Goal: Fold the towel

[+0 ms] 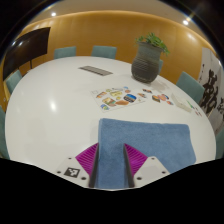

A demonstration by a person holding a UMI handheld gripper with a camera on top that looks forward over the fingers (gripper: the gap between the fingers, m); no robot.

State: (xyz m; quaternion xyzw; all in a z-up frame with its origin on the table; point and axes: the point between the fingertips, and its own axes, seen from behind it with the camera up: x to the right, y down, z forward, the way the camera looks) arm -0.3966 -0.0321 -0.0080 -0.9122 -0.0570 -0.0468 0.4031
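A blue towel [150, 140] lies flat on the white table [50, 110], just ahead of and between my fingers. My gripper [112, 160] is open, with its magenta pads [88, 155] on either side of a strip of the towel's near edge. A gap shows between each pad and the cloth, and the towel rests on the table. The towel's near edge is hidden under the fingers.
Several cards and small items [125, 97] lie scattered beyond the towel. A potted plant [148, 58] stands farther back. A dark flat panel [97, 70] is set in the table's middle. Teal chairs [104, 50] ring the far side.
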